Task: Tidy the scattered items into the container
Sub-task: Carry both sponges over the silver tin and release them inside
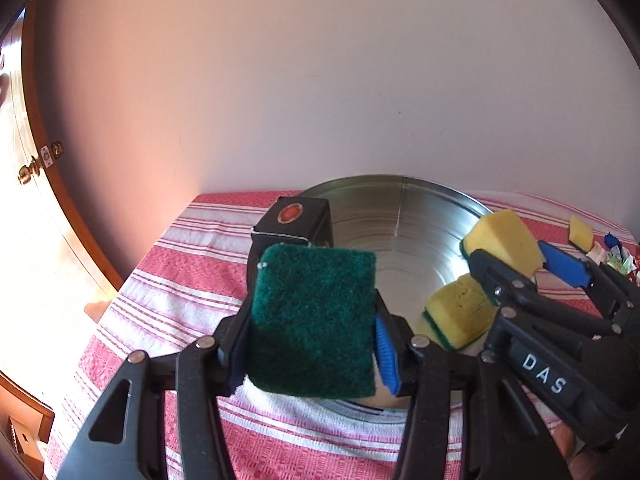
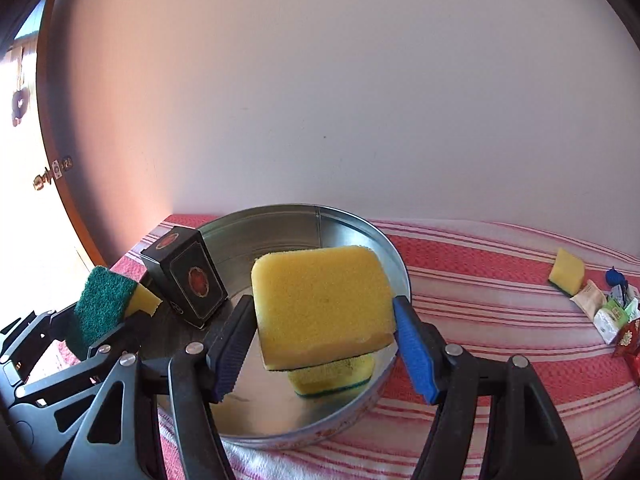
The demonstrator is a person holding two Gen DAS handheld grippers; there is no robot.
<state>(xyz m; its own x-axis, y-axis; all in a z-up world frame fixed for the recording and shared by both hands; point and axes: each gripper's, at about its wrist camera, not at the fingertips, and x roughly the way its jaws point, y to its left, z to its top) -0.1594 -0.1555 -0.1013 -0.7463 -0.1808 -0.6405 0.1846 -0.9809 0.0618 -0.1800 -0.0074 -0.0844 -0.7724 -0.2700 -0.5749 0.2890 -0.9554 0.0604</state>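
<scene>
Two sponges are held above a round metal tin (image 2: 384, 248) on a striped surface (image 2: 500, 280): the left gripper (image 1: 312, 320) is clamped on a green-faced sponge (image 1: 312, 316), the right gripper (image 2: 324, 320) on a yellow sponge (image 2: 324, 300). Below the right jaws a third sponge (image 2: 332, 376) lies in the tin; a black box (image 2: 184, 280) leans inside, left of them. A fourth sponge (image 2: 566, 270) and packets (image 2: 608, 312) are seen far right.

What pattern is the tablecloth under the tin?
Red and white stripes on the tablecloth, clearest in the right wrist view.
</scene>
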